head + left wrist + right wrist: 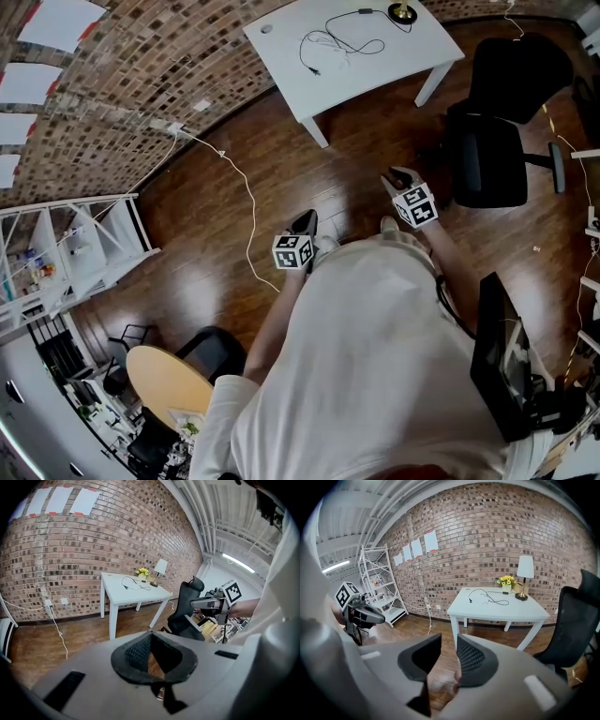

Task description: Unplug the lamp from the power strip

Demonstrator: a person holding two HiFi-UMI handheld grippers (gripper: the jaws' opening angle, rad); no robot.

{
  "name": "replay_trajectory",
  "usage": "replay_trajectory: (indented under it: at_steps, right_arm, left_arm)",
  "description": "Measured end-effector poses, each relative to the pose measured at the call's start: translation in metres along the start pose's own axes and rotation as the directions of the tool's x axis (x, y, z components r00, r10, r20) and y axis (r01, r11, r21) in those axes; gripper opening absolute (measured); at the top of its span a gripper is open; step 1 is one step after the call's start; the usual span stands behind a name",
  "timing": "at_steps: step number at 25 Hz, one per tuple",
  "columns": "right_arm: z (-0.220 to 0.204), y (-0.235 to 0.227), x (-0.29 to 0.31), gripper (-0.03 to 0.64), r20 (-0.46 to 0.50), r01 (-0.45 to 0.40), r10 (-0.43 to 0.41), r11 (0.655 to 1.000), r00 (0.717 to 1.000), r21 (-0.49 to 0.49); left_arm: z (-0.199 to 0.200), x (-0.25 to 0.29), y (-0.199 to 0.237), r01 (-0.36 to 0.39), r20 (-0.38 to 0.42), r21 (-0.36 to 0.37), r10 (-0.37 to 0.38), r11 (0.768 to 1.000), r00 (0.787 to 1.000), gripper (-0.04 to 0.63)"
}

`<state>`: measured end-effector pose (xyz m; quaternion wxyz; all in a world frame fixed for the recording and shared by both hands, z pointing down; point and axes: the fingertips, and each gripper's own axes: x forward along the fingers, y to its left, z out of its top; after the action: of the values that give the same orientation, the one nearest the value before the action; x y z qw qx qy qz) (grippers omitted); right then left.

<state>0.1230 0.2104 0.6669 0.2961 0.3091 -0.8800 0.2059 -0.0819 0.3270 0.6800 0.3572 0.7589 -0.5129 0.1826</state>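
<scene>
The lamp (525, 567) stands at the far corner of a white table (525, 610), close to the brick wall (487, 531). It has a pale, tapering shade on a slim stem and a round, brass-coloured base. Just beside it is a small pot of yellow flowers (506, 580). A thin black cord (493, 599) runs from the lamp's side of the table and lies in loose loops over the smooth, flat tabletop. What it connects to is too small to tell. The table has square white legs and stands on a glossy, dark wooden plank floor (216, 234). A black office chair (502, 122) with a padded seat and curved back stands near its right side. A thin white cable (247, 202) trails from the foot of the wall across the floorboards. Rectangular white sheets (431, 541) are stuck to the rough brick, and a white open-frame shelf unit (377, 581) stands further left. Both grippers are held in the air well away from the table, in front of a person in a pale shirt (375, 356). The left gripper (150, 637) has its ribbed black pads meeting at the tips, with only a wedge of floor showing behind them and nothing held. The right gripper (449, 644) has its jaws apart with a narrow gap, and only bare floor shows between them.
</scene>
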Motion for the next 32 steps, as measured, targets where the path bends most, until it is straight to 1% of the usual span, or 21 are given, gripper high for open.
replay_trajectory:
  at_steps: [5, 11, 15, 22, 25, 27, 32]
  right_arm:
    - [0.002, 0.002, 0.000, 0.087, -0.008, 0.013, -0.013, 1.000, 1.000, 0.002]
    - [-0.006, 0.002, -0.002, 0.075, -0.039, 0.029, -0.029, 1.000, 0.999, 0.002]
    - [-0.021, 0.000, 0.000, 0.071, -0.094, 0.041, -0.041, 0.999, 0.995, -0.006]
    - [-0.047, -0.003, -0.008, 0.067, -0.159, 0.034, -0.035, 0.999, 0.987, -0.010]
    - [-0.059, -0.005, -0.013, 0.040, -0.204, 0.038, -0.043, 0.999, 0.978, -0.031]
    - [-0.062, -0.006, -0.015, 0.026, -0.213, 0.039, -0.046, 0.999, 0.976, -0.038]
    - [-0.073, -0.011, -0.022, 0.011, -0.247, 0.044, -0.056, 0.998, 0.967, -0.052]
  left_arm:
    - [0.002, -0.004, 0.004, 0.007, -0.004, 0.004, -0.007, 1.000, 1.000, 0.003]
    - [0.000, -0.005, -0.001, 0.014, -0.016, 0.017, -0.014, 1.000, 1.000, 0.003]
    - [-0.003, -0.004, -0.004, 0.016, -0.019, 0.015, -0.016, 1.000, 1.000, 0.003]
    - [-0.015, 0.000, -0.017, 0.028, -0.040, 0.006, -0.028, 1.000, 0.999, 0.003]
    - [-0.020, 0.002, -0.022, 0.032, -0.049, 0.007, -0.032, 0.999, 0.998, 0.003]
    - [-0.021, 0.003, -0.026, 0.034, -0.053, 0.010, -0.033, 0.999, 0.998, 0.003]
    - [-0.024, 0.007, -0.035, 0.036, -0.067, 0.013, -0.035, 0.999, 0.997, 0.003]
